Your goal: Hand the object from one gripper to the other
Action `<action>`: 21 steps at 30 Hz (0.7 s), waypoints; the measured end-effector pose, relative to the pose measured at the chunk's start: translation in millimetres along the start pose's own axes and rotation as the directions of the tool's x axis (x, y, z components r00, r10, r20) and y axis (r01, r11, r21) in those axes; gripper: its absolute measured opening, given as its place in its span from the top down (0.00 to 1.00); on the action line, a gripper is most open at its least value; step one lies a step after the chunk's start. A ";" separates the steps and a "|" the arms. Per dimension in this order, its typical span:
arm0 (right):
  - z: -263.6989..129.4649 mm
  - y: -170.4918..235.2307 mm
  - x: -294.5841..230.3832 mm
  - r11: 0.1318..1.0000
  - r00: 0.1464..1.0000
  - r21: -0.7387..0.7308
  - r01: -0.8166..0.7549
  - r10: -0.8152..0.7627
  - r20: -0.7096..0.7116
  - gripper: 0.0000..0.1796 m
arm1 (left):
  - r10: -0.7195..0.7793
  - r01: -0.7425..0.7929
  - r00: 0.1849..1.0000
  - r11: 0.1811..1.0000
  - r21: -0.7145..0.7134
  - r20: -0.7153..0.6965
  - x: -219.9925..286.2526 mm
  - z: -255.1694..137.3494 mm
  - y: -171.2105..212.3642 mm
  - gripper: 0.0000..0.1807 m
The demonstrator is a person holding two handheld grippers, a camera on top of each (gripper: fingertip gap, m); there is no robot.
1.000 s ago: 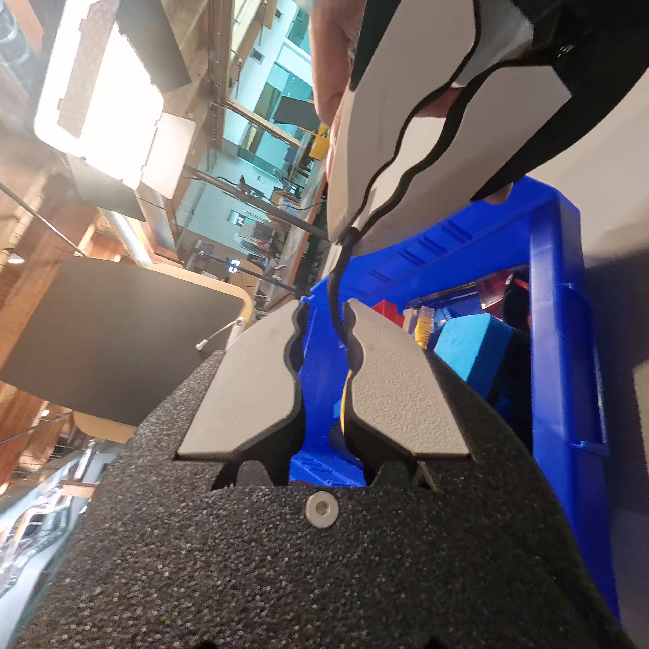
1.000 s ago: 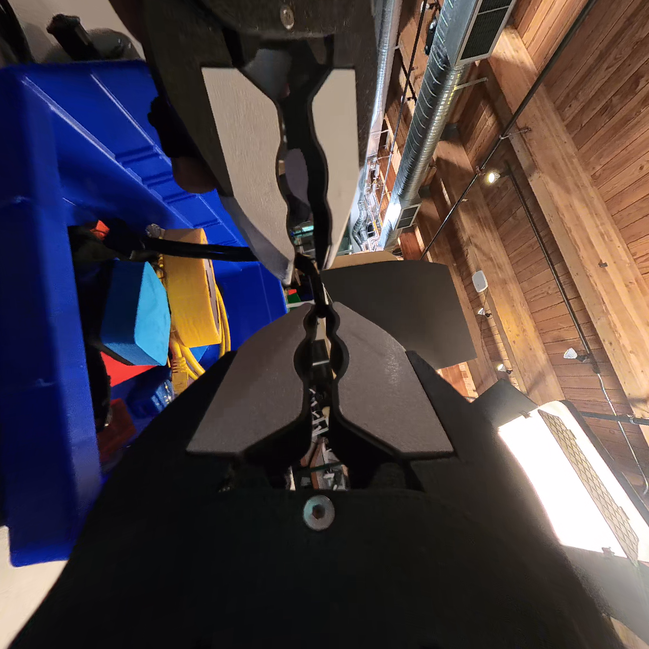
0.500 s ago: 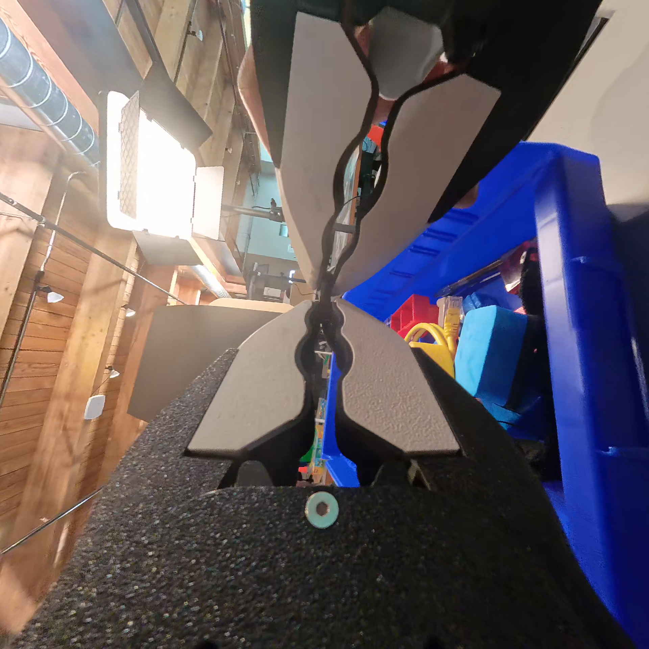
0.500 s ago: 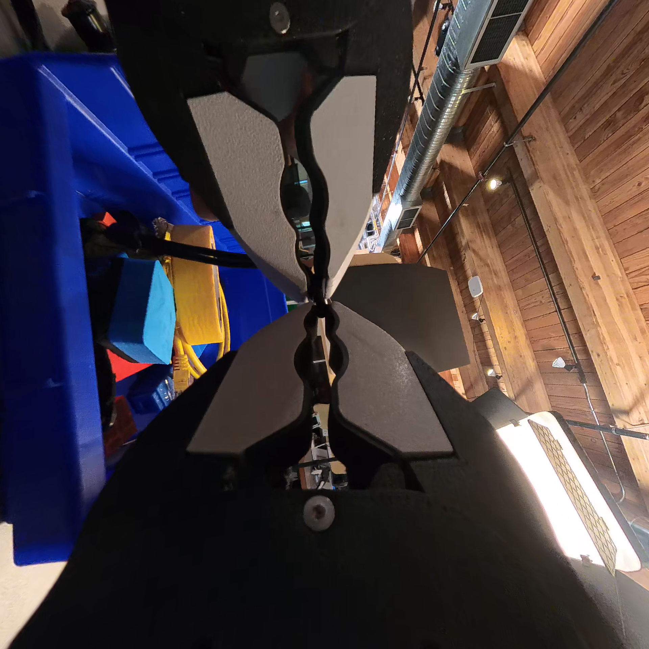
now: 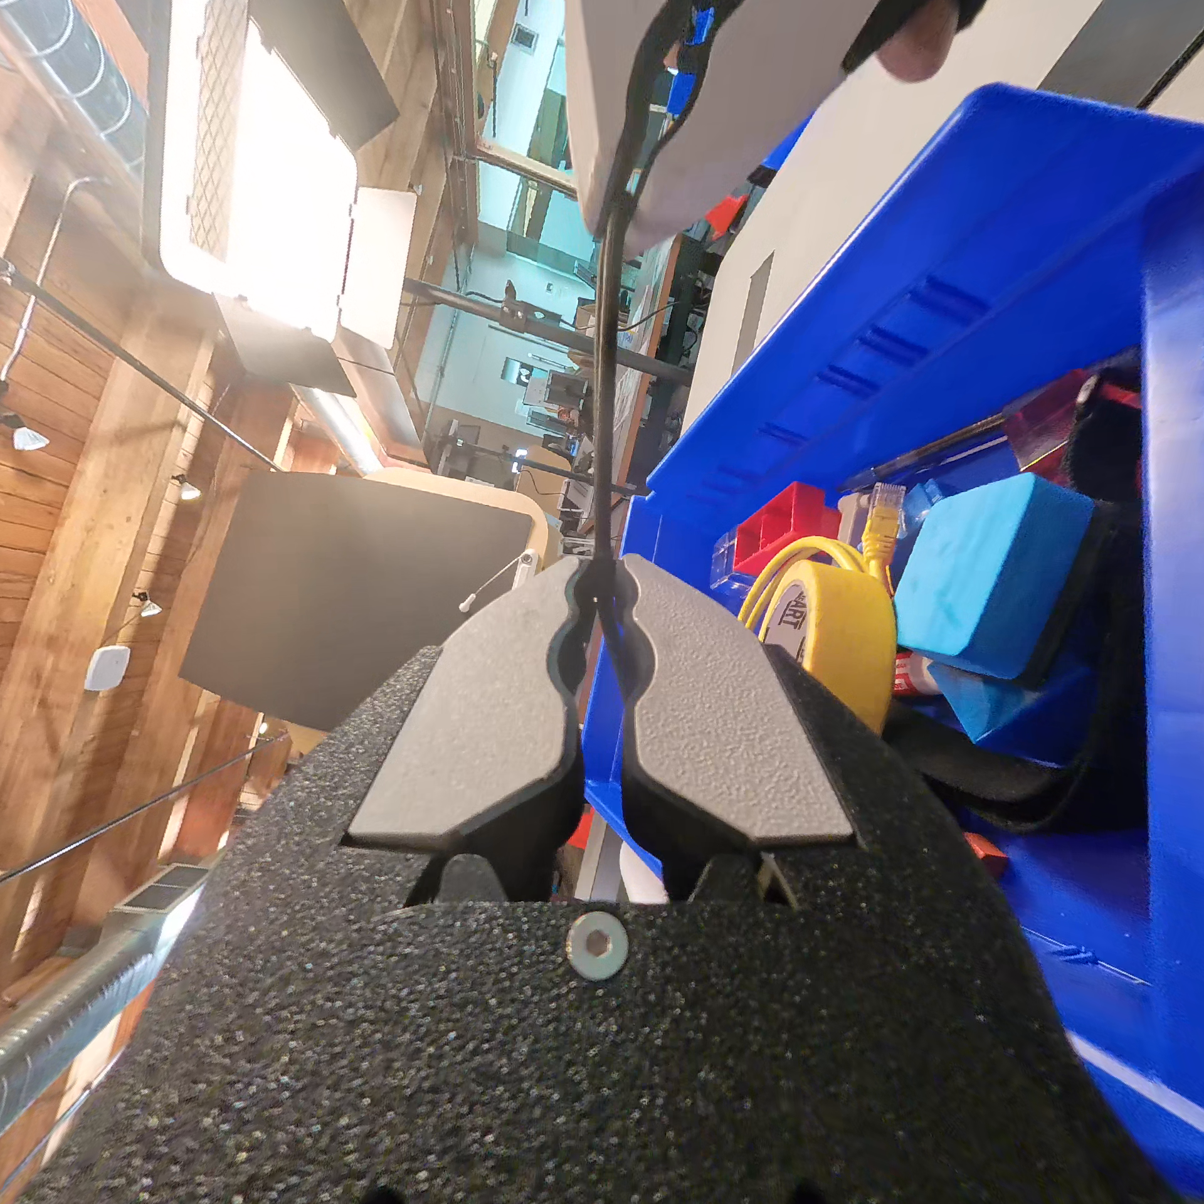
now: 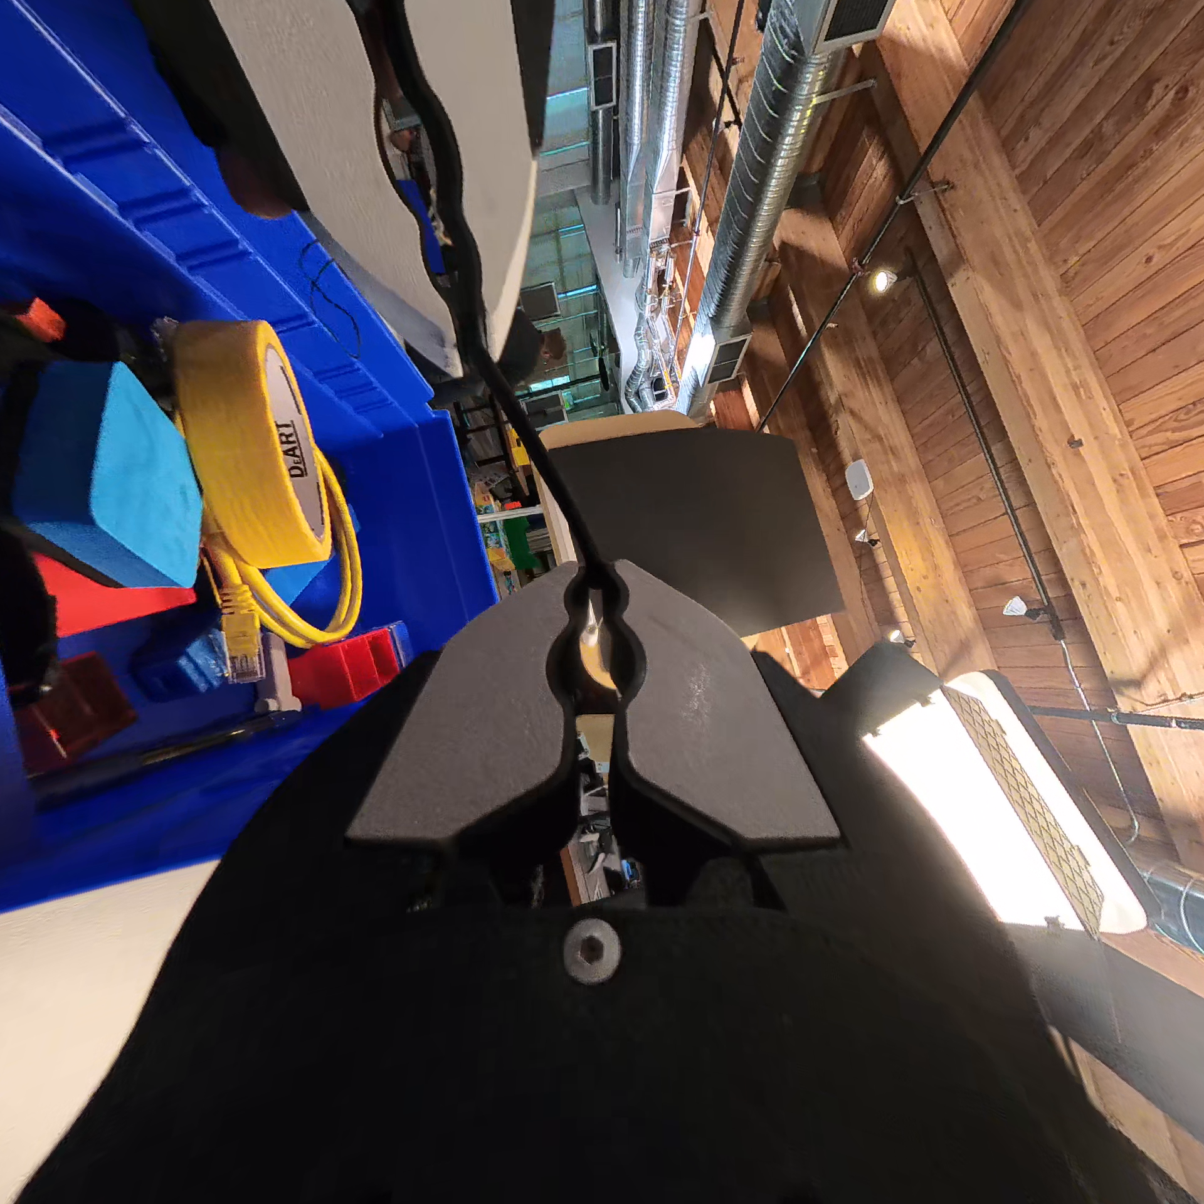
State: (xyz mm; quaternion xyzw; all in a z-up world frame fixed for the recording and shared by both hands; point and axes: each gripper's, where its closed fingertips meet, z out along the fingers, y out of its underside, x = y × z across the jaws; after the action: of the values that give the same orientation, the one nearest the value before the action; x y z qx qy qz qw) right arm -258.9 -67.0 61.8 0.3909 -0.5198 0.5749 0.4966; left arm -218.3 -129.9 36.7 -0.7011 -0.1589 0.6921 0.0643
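A thin black cable (image 5: 602,391) is stretched taut between my two grippers. In the left wrist view my left gripper (image 5: 599,573) is shut on its lower end, and my right gripper (image 5: 619,215) grips it at the top of the frame. In the right wrist view my right gripper (image 6: 596,573) is shut on the cable (image 6: 534,456), which runs up and left into my left gripper (image 6: 475,345). Both grippers hold it at their fingertips. The cable's ends are hidden inside the jaws.
A blue bin (image 5: 977,260) lies beside the grippers, also seen in the right wrist view (image 6: 163,215). It holds a yellow tape roll (image 6: 241,443), a blue foam block (image 6: 111,475), a yellow network cable (image 6: 339,573) and red blocks (image 6: 345,664). A bright light panel (image 5: 260,163) and a black board (image 5: 352,586) are behind.
The two grippers have drawn apart from nearly tip to tip. The black cable now shows as a long taut line between them. Both stay shut on it.
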 end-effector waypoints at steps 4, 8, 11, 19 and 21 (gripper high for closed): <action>0.4 -4.0 -4.4 1.000 1.000 0.016 -0.012 0.012 0.010 0.99 | -0.031 0.031 0.999 1.000 -0.002 -0.007 -0.2 0.6 2.3 0.97; 0.7 -6.8 -4.7 1.000 1.000 0.024 -0.020 0.020 0.004 0.98 | -0.048 0.047 0.998 0.999 -0.008 -0.027 4.1 2.4 3.1 0.96; 0.4 -5.5 -1.0 0.999 0.999 0.025 -0.044 0.045 -0.006 0.99 | -0.073 0.071 0.995 0.997 -0.032 -0.067 10.2 4.9 7.5 0.88; -2.0 -13.3 3.2 0.997 0.998 0.061 -0.047 0.049 -0.028 0.99 | -0.069 0.051 0.986 0.992 -0.117 -0.154 27.5 9.0 18.6 0.91; -2.6 -12.4 3.2 0.997 0.999 0.063 -0.044 0.046 -0.023 0.98 | -0.055 0.034 0.988 0.989 -0.143 -0.143 25.9 9.3 22.7 0.97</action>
State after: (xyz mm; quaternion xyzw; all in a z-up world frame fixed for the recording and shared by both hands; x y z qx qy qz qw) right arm -247.2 -64.4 67.1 0.3873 -0.5042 0.6066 0.4774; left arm -224.7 -144.3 4.7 -0.7492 -0.2174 0.6242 0.0419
